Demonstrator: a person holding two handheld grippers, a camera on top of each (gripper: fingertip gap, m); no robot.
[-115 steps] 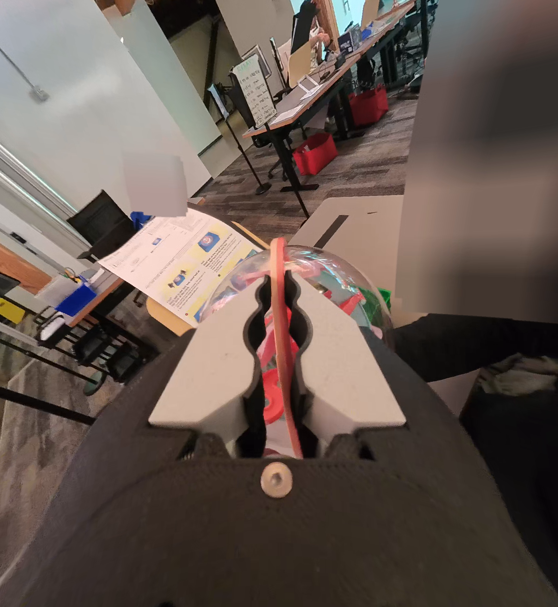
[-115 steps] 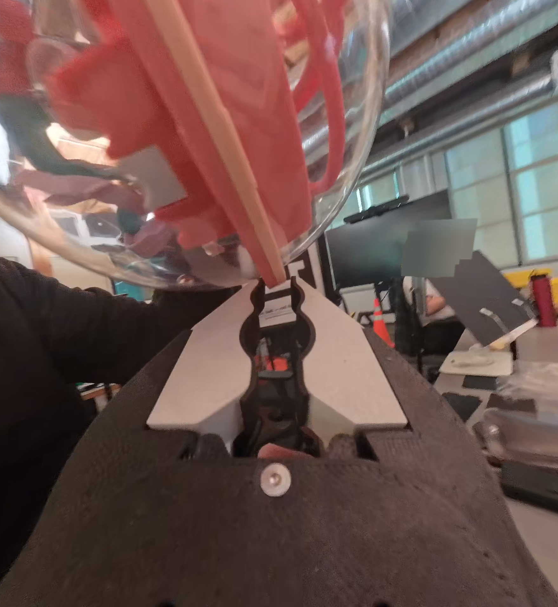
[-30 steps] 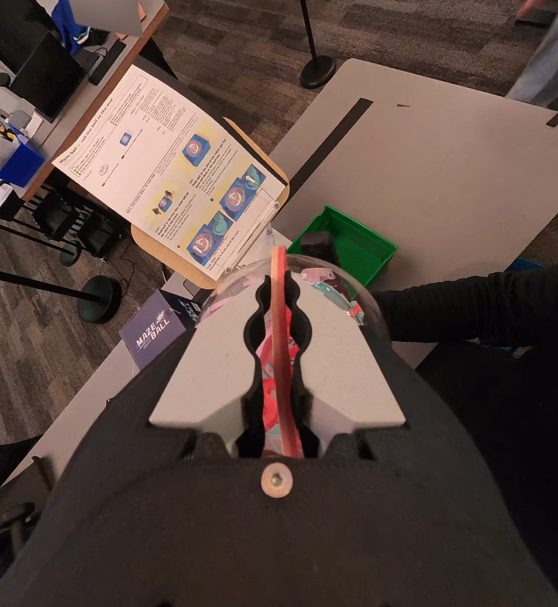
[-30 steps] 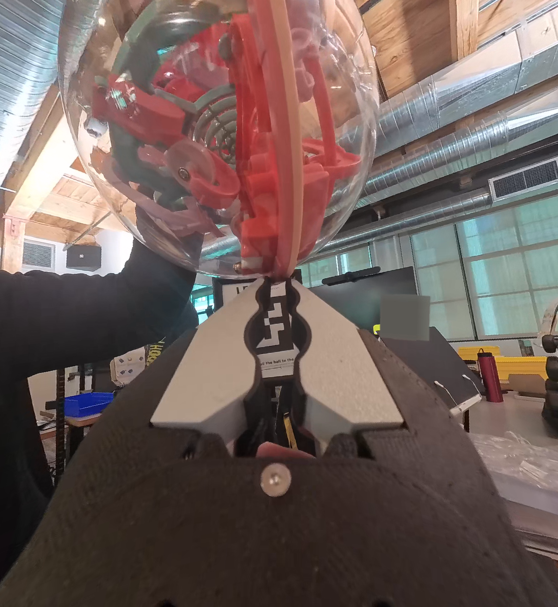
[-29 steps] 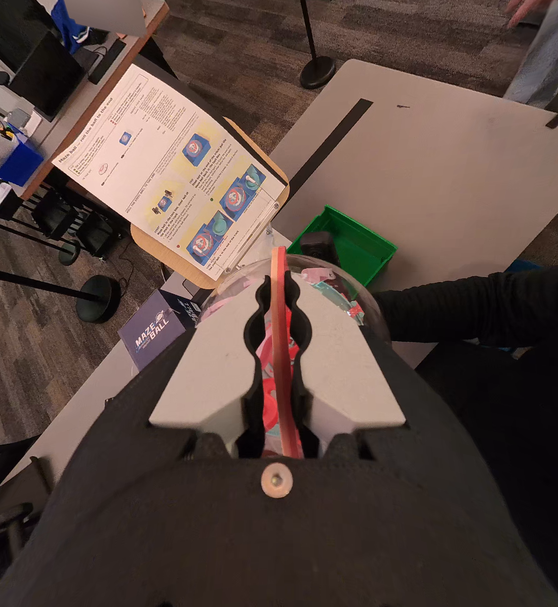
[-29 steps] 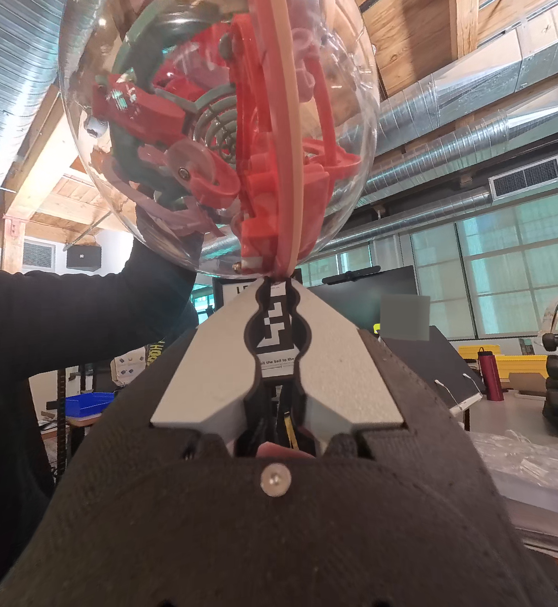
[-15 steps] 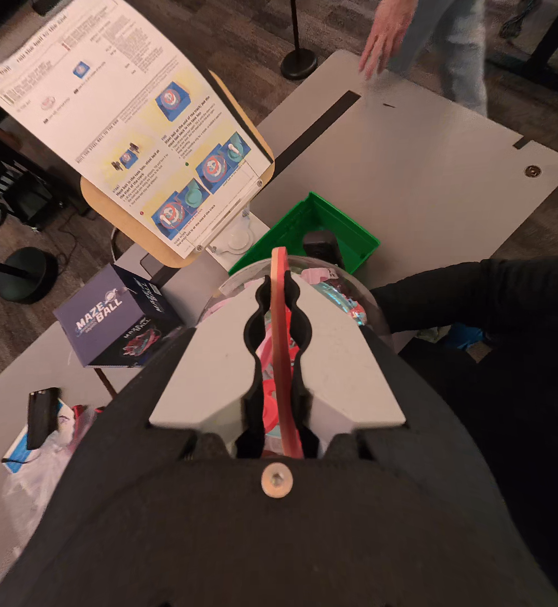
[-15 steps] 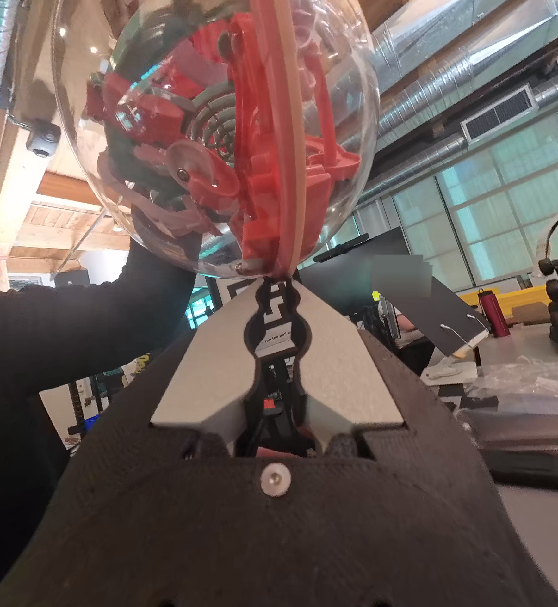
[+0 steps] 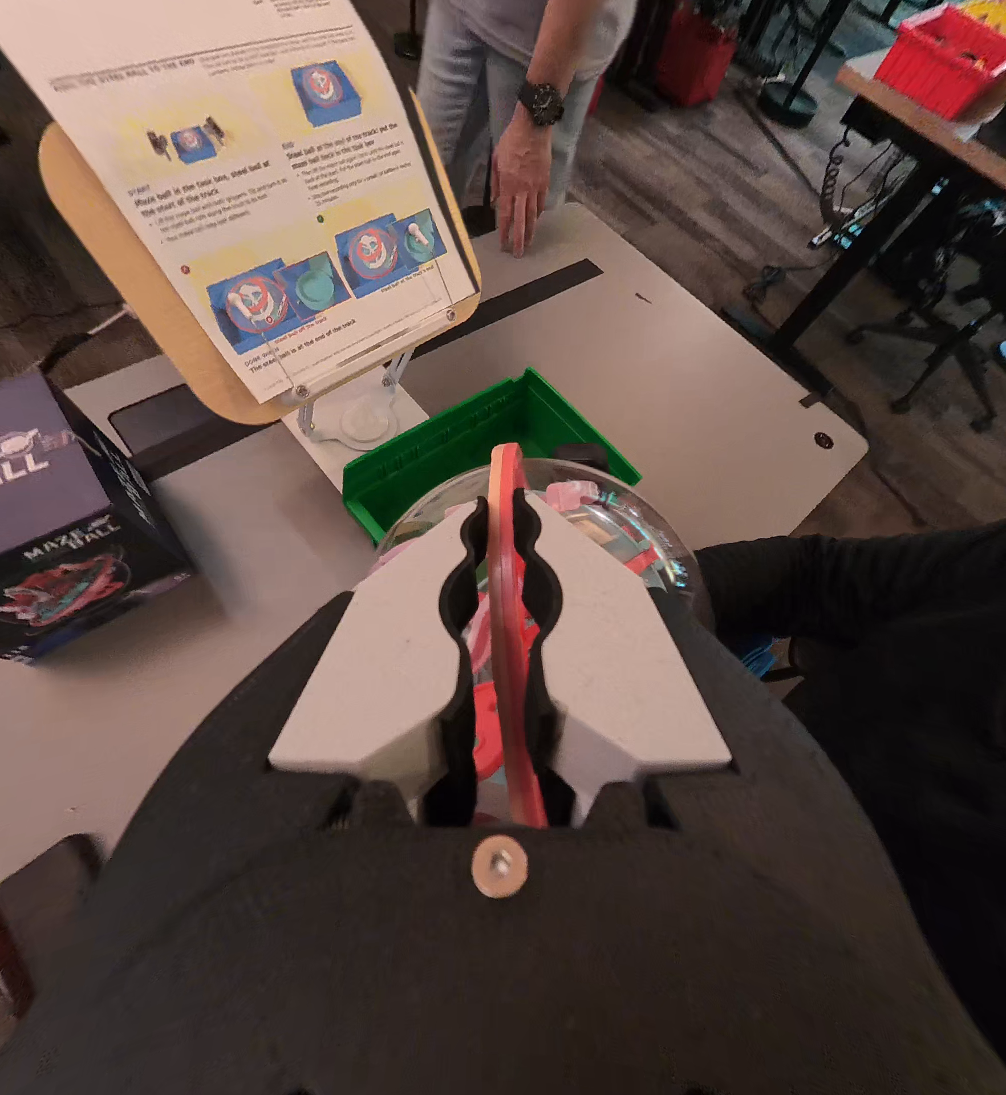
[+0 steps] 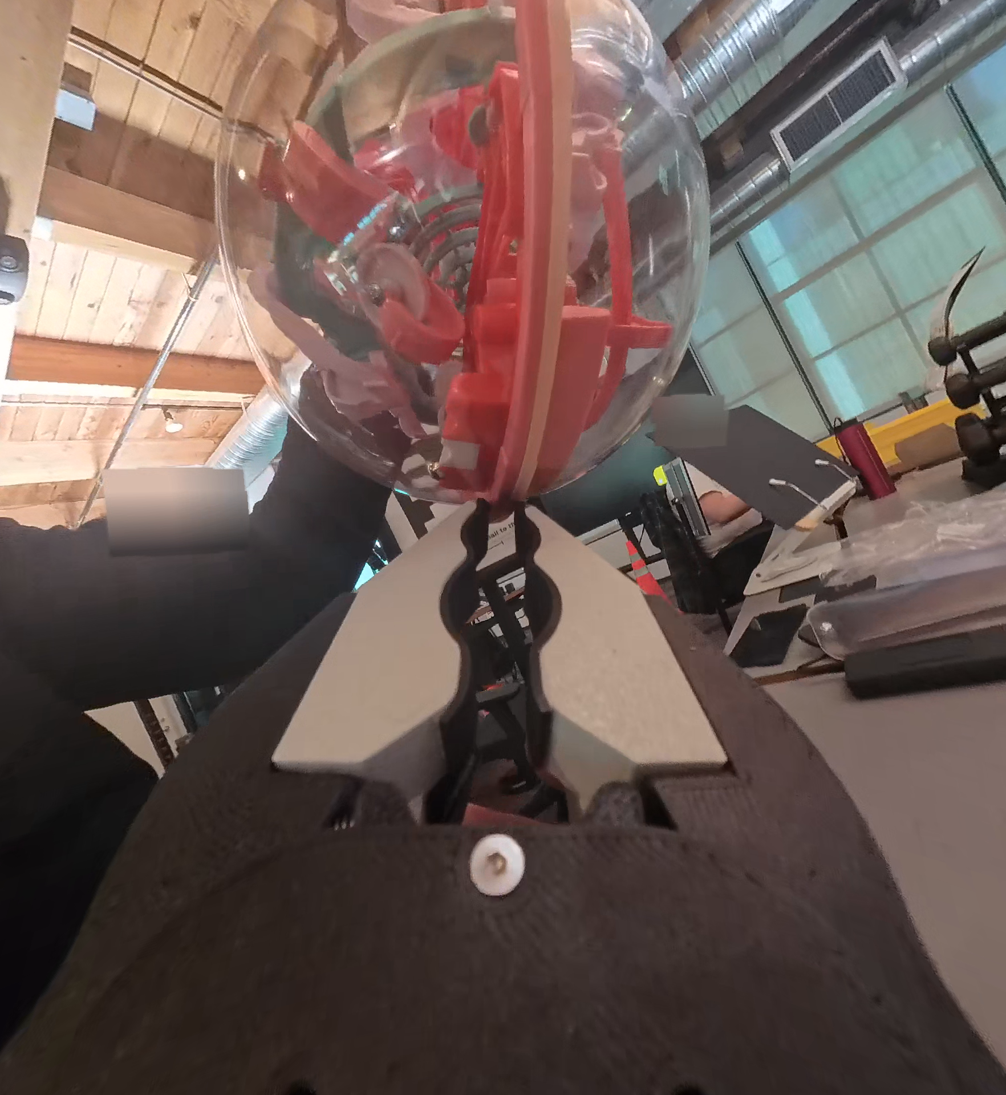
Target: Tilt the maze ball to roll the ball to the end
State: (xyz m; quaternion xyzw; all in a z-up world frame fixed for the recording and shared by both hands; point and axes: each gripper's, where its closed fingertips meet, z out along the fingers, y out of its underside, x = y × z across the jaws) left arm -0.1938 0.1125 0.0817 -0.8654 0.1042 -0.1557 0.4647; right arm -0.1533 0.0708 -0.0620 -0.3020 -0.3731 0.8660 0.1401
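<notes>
Behind the maze ball [image 9: 601,521] on the gray table [image 9: 637,379]: green bin [image 9: 459,450] w/ a dark object partly hidden by the sphere; instruction sheet [image 9: 263,178] on a tilted board; purple box [image 9: 44,521] at left. A bystander's hand [image 9: 518,195] rests on the far table edge. Maze ball is held up off the table btwn both tools: left gripper [image 9: 500,509] clamped on its red rim, right gripper [image 10: 500,515] pinching the rim's bottom edge. Small steel ball [image 10: 377,288] sits inside by the spiral track.
</notes>
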